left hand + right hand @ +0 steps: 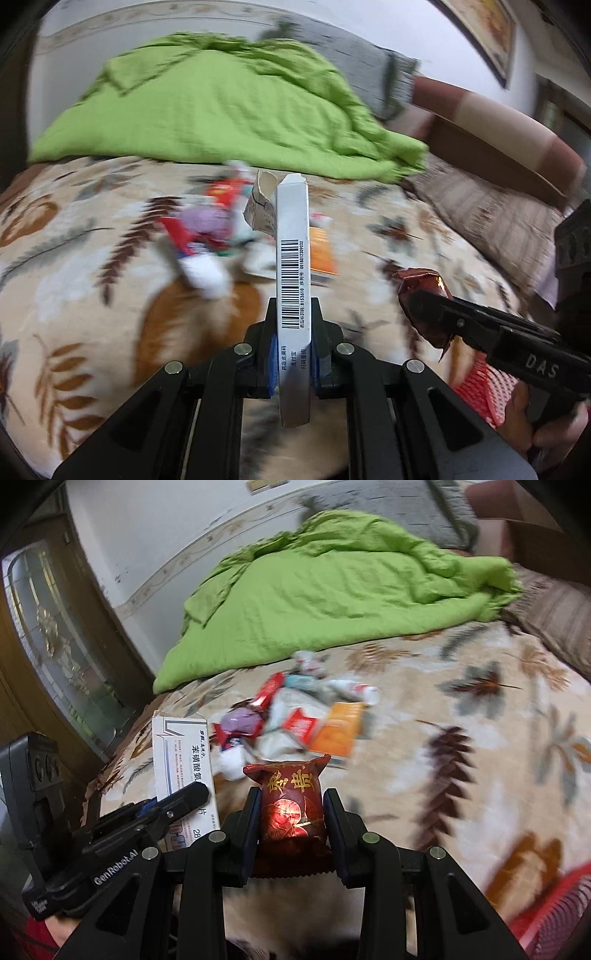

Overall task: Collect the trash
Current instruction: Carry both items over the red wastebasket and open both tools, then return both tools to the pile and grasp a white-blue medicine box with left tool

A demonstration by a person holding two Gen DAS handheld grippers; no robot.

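Fleece bedspread (461,738) with a leaf pattern covers the bed, filling both views; a rumpled green quilt (332,583) lies across its far side, with a grey pillow (391,502) behind it. Near the bedspread's centre sits a blurred pile of trash (295,716): red-and-white wrappers, a purple wrapper, white crumpled paper and an orange flat packet (338,731). Left gripper (293,325) is clenched on a white medicine box (291,240), held edge-up with its barcode side facing the camera and its top flap torn open, raised above the bedspread in front of the pile. Right gripper (291,812) is clamped on a dark red snack packet (291,797) printed with gold characters, held upright just beside the box, nearer than the pile. Red mesh object (561,912), partly visible, lies at the lower right edge
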